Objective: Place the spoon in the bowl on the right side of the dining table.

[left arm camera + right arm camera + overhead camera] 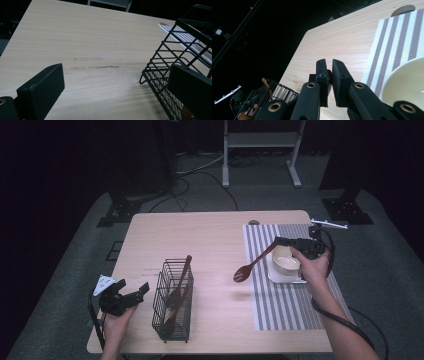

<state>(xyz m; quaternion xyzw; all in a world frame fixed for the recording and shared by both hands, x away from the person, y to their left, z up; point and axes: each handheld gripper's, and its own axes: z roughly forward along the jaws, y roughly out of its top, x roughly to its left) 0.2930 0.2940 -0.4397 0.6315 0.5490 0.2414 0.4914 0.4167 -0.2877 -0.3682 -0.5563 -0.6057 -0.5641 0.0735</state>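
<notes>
Hand-held gripper (278, 241), spoon (251, 265) betw. jaws

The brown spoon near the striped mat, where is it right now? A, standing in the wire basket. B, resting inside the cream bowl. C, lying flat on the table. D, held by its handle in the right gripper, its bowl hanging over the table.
D: the right gripper is shut on the handle of the spoon, whose bowl end hangs over the table beside the mat.
</notes>
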